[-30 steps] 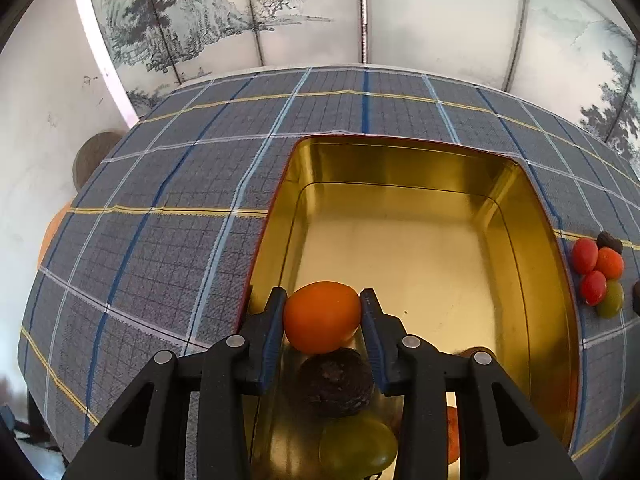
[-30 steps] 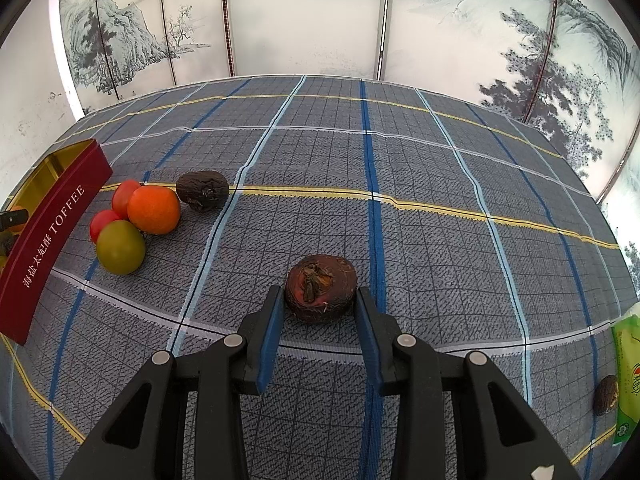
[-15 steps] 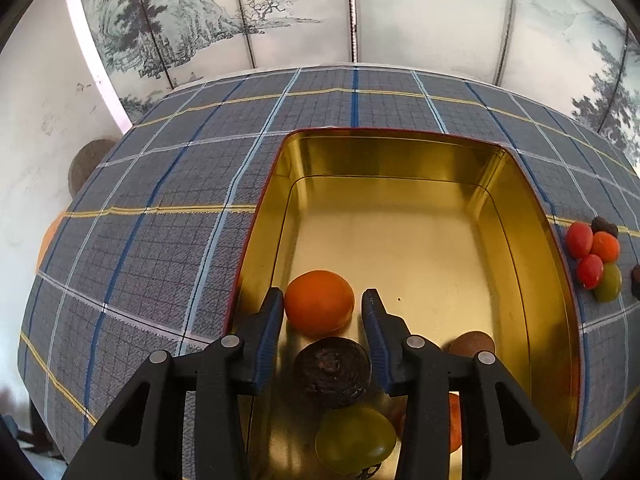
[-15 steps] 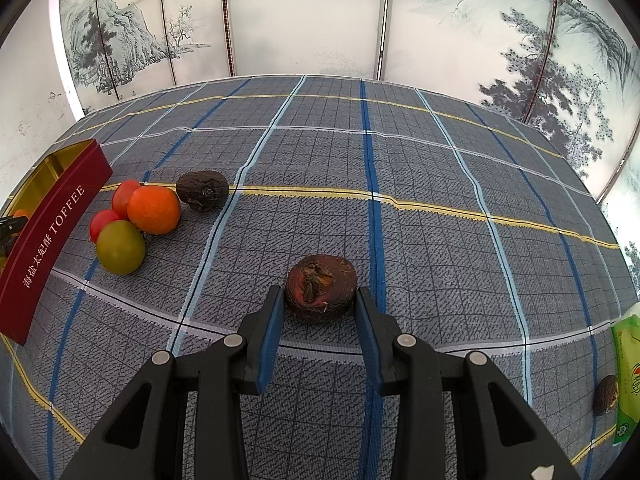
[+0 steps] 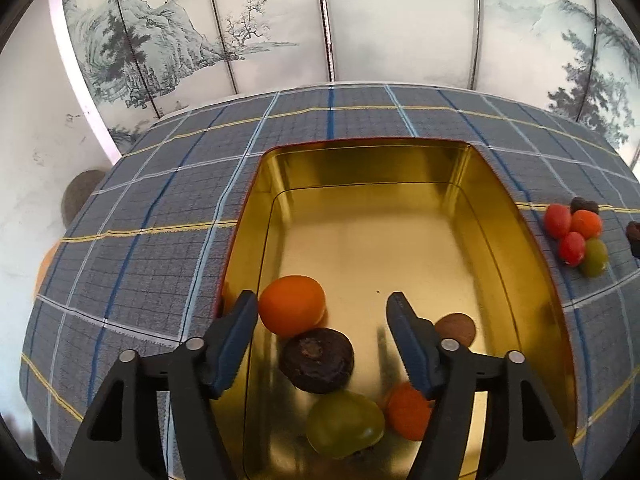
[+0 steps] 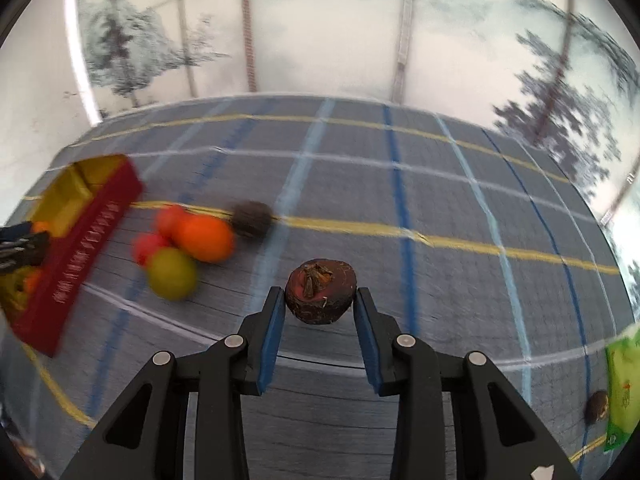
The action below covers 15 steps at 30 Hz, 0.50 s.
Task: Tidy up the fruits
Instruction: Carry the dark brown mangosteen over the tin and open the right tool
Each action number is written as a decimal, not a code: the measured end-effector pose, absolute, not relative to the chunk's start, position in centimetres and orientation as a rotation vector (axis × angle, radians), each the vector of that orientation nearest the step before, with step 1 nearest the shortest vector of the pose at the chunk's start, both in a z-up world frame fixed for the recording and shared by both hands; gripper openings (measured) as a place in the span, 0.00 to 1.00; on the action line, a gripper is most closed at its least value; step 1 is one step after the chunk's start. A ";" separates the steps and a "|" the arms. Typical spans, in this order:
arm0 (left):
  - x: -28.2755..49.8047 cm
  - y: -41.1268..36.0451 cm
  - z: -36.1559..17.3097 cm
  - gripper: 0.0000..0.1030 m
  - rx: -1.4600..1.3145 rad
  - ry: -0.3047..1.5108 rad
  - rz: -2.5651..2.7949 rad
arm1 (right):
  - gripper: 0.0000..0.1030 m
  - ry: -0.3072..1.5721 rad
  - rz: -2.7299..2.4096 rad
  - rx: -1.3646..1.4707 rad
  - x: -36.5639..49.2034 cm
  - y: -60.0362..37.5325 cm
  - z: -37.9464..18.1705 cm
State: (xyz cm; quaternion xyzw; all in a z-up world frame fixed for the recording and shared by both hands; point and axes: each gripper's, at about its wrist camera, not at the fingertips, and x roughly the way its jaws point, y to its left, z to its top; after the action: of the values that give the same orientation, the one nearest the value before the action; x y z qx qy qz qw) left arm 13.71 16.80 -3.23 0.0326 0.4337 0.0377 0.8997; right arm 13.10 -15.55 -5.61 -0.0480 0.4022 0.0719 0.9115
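Note:
A gold tin (image 5: 516,264) with red outer walls lies on the checked cloth. Inside it rest an orange fruit (image 5: 291,310), a dark brown fruit (image 5: 317,360), a green fruit (image 5: 345,424), a second orange fruit (image 5: 406,411) and a brown disc (image 5: 455,329). My left gripper (image 5: 320,306) hangs over the tin with its jaws opening; the orange fruit lies free by the left pad. My right gripper (image 6: 319,302) is shut on a dark brown fruit (image 6: 320,297), held above the cloth.
A cluster of red, orange and green fruits (image 6: 184,246) and a dark one (image 6: 252,218) lies between the tin (image 6: 80,248) and my right gripper. A green packet (image 6: 622,384) and a small dark fruit (image 6: 597,412) sit at the right edge. A painted screen stands behind the table.
The left jaws have spread apart and let go of the orange fruit, which now rests in the tin. The right gripper has lifted its dark fruit and swung toward the tin; that view is blurred.

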 end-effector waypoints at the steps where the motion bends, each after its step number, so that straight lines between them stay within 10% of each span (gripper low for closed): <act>1: 13.5 16.8 -3.0 0.68 0.064 0.897 0.078 | 0.32 0.826 0.172 -0.107 12.9 -14.7 -5.3; 15: 6.7 23.0 2.6 0.74 -0.147 0.796 0.190 | 0.32 0.809 0.627 -0.268 10.1 3.0 -2.8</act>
State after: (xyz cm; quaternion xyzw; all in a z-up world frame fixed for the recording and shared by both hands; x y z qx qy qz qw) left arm 6.69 23.00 2.60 -0.0716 0.3868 0.0921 0.9148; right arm 10.10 3.02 -2.84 -0.1280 0.3859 0.2990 0.8633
